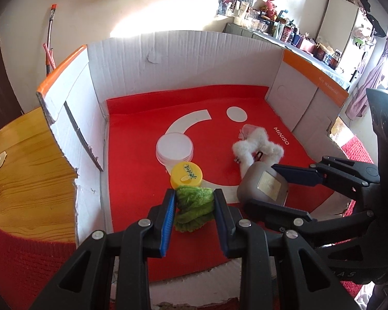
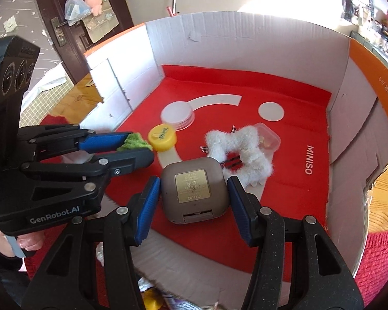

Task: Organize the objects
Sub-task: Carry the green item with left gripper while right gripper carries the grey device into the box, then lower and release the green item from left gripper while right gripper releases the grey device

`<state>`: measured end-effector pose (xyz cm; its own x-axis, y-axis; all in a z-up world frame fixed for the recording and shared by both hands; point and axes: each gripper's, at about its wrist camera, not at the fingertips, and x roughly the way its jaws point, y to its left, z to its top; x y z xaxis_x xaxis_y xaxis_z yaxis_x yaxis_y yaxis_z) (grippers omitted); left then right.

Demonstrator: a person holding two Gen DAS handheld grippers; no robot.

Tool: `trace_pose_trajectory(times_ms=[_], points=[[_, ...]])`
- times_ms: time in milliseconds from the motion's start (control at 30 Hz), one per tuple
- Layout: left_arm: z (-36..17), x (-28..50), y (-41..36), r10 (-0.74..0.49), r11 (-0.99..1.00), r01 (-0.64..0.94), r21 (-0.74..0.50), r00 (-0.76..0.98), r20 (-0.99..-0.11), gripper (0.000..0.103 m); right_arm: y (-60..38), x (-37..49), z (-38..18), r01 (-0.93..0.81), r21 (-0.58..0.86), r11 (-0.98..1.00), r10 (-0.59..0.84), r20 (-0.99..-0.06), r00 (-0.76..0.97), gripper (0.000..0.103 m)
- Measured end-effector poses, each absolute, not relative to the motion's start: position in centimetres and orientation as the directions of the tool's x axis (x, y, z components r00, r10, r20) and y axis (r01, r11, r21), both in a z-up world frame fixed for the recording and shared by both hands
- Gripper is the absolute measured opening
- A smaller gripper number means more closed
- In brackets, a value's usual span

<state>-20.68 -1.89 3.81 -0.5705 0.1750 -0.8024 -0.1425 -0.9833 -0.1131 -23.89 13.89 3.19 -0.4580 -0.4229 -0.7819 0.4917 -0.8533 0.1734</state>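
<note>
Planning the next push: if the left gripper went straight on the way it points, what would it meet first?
Likely the yellow lid, just beyond the green fuzzy item clamped in the left gripper; depth is uncertain, so the red liner might come first.

Your left claw (image 1: 194,201) covers both sides of the green fuzzy thing (image 1: 192,208), so you cannot see where it ends. Your right claw (image 2: 194,199) hides two sides of the grey box (image 2: 194,193), and the gold label (image 2: 192,186) on it is too small to read. The white fluffy ring (image 2: 241,149) covers most of the clear tub (image 2: 269,135) (something pale sits inside, too blurry to name). The things on the far shelf (image 1: 284,29) are tiny. At the bottom of your right view, some yellow stuff (image 2: 152,301) is cut off.
</note>
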Motion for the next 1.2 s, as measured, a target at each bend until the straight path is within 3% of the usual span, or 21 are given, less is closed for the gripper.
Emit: trace_pose_trajectory(times_ms=[1200], points=[[2.8, -23.1, -2.5, 0.141, -0.989, -0.108, -0.097, -0.561, -0.816, 0.03, 14.9, -25.8, 3.0, 0.422, 0.129, -0.897, -0.355, -0.779, -0.517, 0.052]])
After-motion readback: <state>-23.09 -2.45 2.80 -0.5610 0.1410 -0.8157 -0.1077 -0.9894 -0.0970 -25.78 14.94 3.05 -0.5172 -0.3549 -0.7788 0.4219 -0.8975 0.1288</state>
